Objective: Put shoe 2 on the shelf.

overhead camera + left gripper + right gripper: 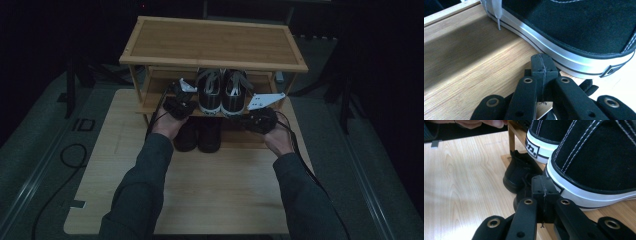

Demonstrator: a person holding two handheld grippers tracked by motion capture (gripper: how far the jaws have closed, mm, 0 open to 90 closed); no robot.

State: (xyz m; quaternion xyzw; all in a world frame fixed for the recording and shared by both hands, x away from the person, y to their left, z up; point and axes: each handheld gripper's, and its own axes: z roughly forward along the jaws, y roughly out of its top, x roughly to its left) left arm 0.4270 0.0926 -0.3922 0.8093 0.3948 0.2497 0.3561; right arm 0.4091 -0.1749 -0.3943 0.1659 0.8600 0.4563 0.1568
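Black sneakers (221,90) with white soles sit side by side on the middle shelf of a wooden shoe rack (212,42). The left gripper (181,102) is just beside the left sneaker (579,32), near its heel. Its fingers (541,66) are pressed together with nothing between them, and their tips sit right by the white sole, above the shelf board. The right gripper (257,117) is just beside the right sneaker (599,162), also near the heel. Its fingers (542,187) are closed too and hold nothing; their tips are right at the sole edge, and I cannot tell if they touch it.

Both forearms in dark sleeves reach forward from the near edge, one on each side of the sneakers, with each hand cupped under its gripper.

Below the fingers, a pair of black boots (197,135) stands on the lowest level of the rack. The rack's top board hangs over the sneakers. The rack stands on a pale wooden worktop (210,195).
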